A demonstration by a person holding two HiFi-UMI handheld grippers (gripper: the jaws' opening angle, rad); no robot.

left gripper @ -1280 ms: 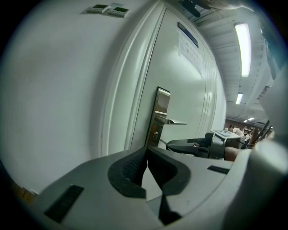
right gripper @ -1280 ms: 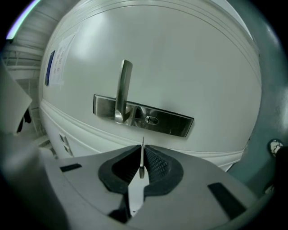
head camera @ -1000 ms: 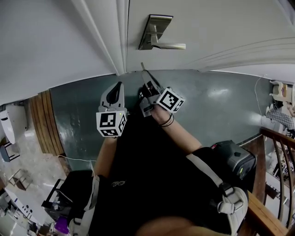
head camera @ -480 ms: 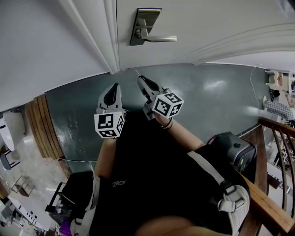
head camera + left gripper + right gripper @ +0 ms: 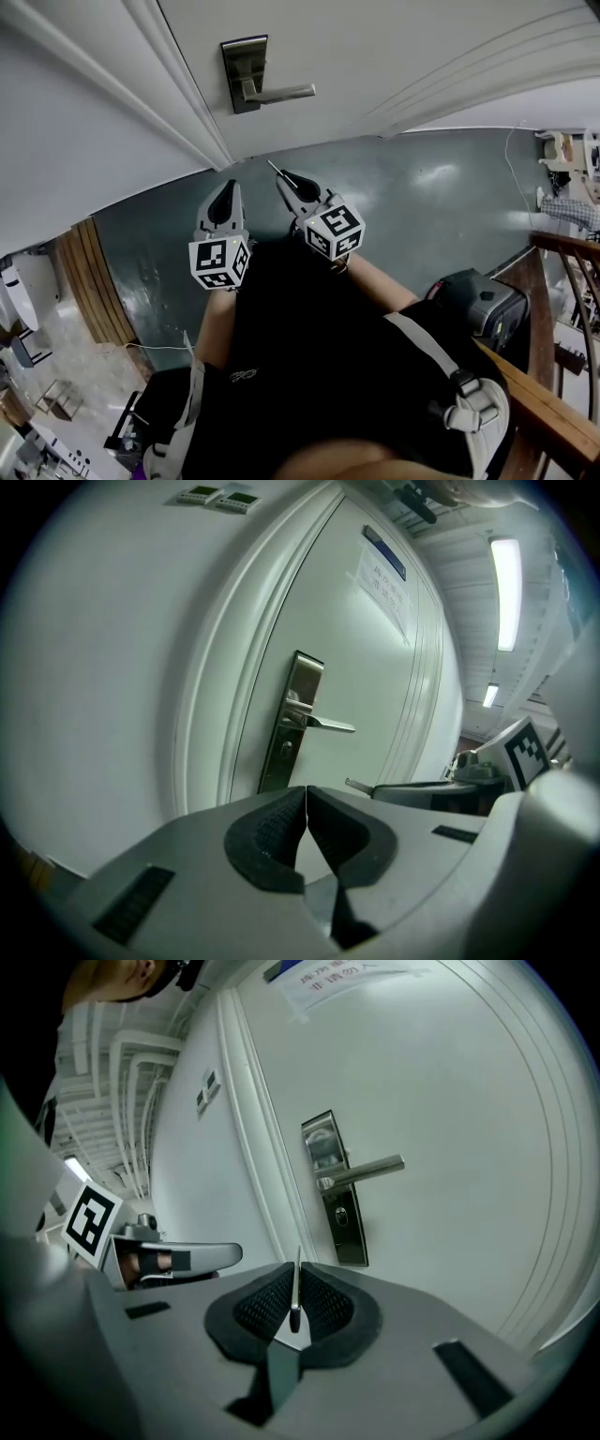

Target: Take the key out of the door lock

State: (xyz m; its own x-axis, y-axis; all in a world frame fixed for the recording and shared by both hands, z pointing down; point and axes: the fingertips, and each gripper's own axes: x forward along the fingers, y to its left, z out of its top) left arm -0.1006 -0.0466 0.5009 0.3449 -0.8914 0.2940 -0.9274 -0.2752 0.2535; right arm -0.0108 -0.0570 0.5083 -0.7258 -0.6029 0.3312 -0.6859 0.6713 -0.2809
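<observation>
1. While the right gripper (image 5: 297, 1271) clamps the key (image 5: 297, 1290), well apart from the lock plate (image 5: 335, 1190), any slackening would drop it onto the floor (image 5: 422, 206).
2. Blade tip protrudes beyond the pads; how deeply it is seated is unclear, so brushing the door (image 5: 450, 1101) could twist it loose.
3. Left gripper (image 5: 306, 794): jaws together, empty; no backup catch.

The key (image 5: 295, 1283) sits between the jaws of the right gripper (image 5: 283, 178), apart from the door lock (image 5: 242, 70) ahead, with the left gripper (image 5: 228, 188) just beside on its left.
</observation>
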